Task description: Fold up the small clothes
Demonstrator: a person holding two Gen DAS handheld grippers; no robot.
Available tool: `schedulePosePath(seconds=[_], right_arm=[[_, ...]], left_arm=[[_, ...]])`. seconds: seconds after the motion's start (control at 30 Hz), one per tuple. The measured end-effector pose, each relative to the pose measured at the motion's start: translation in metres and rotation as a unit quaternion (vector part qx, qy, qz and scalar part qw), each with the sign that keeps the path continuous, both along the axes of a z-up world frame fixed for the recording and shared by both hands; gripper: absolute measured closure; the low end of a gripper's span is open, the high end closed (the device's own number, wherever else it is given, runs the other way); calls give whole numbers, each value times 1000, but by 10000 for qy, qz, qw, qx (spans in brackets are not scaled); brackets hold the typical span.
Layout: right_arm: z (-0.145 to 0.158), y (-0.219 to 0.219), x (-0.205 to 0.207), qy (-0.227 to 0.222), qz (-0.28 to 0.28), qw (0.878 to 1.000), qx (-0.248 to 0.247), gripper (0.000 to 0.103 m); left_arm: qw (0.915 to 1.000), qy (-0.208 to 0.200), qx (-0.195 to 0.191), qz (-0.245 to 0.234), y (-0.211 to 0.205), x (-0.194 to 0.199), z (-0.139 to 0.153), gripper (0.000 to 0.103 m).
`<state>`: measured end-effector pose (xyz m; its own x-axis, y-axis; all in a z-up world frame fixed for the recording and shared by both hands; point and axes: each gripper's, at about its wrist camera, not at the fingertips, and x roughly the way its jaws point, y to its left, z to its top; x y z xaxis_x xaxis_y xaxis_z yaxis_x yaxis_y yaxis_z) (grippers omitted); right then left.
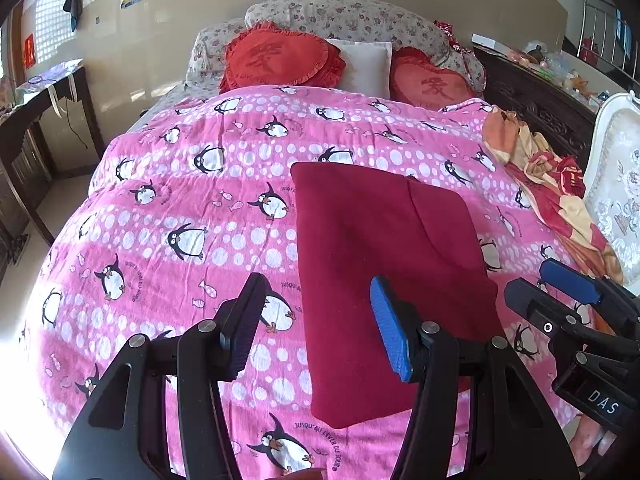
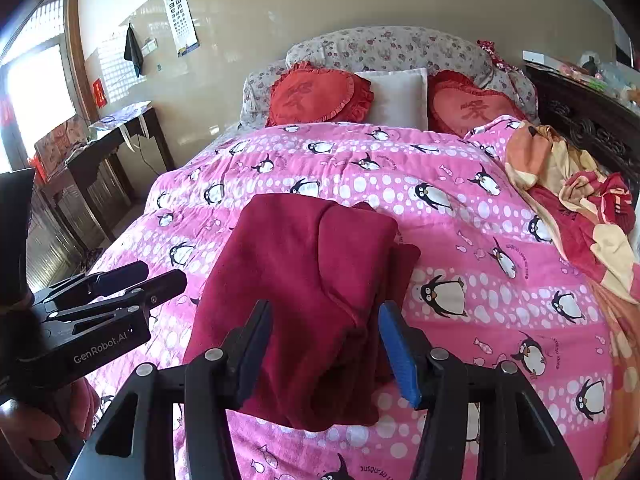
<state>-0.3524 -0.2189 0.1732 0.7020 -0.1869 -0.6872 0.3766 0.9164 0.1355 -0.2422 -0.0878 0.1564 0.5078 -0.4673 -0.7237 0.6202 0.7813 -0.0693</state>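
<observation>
Bedroom, beige glossy wall [image 2: 360, 4] behind a bed [image 1: 168, 208] under a pink penguin quilt; floral pillows [image 1: 344, 16], two red heart cushions [image 1: 280, 60], white pillow [image 1: 366, 66] at the head. Bright window [image 2: 36, 92] on the left, dark wooden side table [image 2: 104, 152] below it. Eye chart [image 2: 182, 20] and dark cloth [image 2: 132, 50] hang on the wall. Carved dark cabinet [image 1: 536, 100] and white upholstered chair [image 1: 620, 184] on the right
</observation>
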Motion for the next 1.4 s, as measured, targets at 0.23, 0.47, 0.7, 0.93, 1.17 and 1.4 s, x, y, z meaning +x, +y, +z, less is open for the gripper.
schedulePosePath(seconds=[0.23, 0.47, 0.7, 0.93, 1.17, 1.4], right_arm=[[2, 5, 1, -86, -53, 9999, 101, 36], [-1, 6, 4, -15, -66, 9999, 130, 36], [-5, 5, 6, 37, -63, 9998, 174, 36], [-9, 2, 9, 91, -80, 9996, 244, 36], [-13, 1, 11, 115, -82, 9995, 289, 36], [-16, 2, 12, 152, -53, 9993, 326, 36]], left_arm=[[9999, -127, -11, 17, 2, -5, 3, 48], [9999, -98, 32, 56, 3, -3, 1, 48], [9999, -68, 66, 75, 2, -1, -3, 48], [9999, -55, 86, 69, 2, 0, -6, 48], [9999, -53, 120, 48, 0, 1, -9, 48], [9999, -34, 137, 28, -1, 0, -11, 48]])
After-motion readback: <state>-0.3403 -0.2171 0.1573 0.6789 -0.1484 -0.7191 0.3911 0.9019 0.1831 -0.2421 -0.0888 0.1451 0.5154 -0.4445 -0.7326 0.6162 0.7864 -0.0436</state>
